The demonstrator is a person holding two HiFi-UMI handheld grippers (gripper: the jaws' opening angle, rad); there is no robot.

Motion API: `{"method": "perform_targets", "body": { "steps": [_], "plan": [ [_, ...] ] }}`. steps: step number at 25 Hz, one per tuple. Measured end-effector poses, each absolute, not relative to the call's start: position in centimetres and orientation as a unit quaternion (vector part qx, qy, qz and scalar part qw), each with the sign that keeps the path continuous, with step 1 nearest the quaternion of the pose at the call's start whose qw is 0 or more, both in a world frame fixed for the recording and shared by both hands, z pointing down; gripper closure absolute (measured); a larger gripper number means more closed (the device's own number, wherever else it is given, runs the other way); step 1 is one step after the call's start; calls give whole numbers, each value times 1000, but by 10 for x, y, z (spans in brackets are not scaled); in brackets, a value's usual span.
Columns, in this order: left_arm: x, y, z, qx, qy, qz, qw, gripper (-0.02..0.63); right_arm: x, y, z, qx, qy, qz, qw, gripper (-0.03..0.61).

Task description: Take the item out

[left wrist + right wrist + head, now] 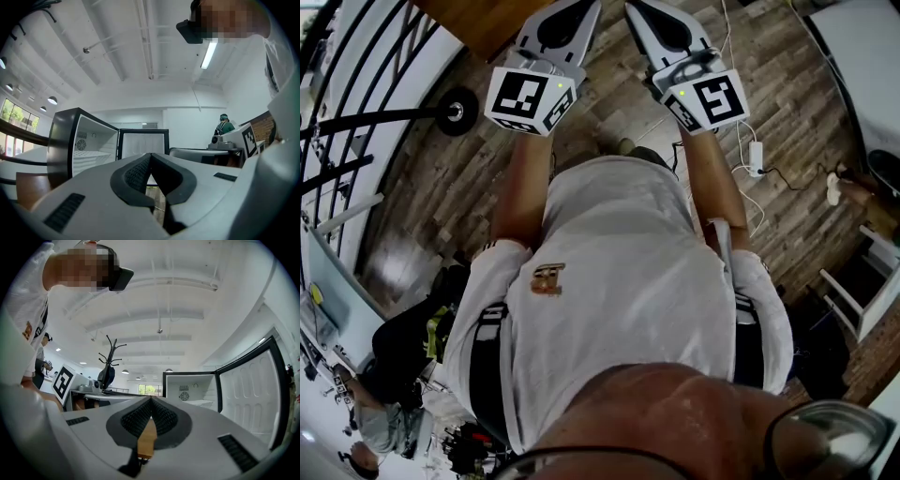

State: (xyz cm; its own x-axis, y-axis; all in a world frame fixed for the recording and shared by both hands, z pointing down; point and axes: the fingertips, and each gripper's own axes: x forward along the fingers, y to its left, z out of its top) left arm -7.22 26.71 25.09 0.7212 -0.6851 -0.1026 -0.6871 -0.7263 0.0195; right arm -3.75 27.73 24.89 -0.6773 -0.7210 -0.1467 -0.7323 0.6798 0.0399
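Grippers are both clenched and empty: the left gripper [150,157] and the right gripper [151,400] face an open fridge [93,145], well apart from it. Where the item is, I cannot tell.

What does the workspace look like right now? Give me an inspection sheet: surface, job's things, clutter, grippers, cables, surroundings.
Surface: wooden plank floor; corner of a wooden table ahead.
Job's things: black fridge, door open; visible shelf looks bare; no item seen.
Clutter: dark bags on the floor at the person's left.
Grippers: left gripper and right gripper, fingers shut, nothing held.
Cables: white cable with adapter on the floor, right.
Surroundings: black railing, coat stand, another person far off.
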Motion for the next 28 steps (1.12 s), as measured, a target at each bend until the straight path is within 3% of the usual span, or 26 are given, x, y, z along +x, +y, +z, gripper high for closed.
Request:
{"method": "perform_targets", "body": {
  "steps": [28],
  "plan": [
    [-131,207,266,-936,349,43,18,595,-101,231,271,-428,902,51,33,546]
  ]
}}
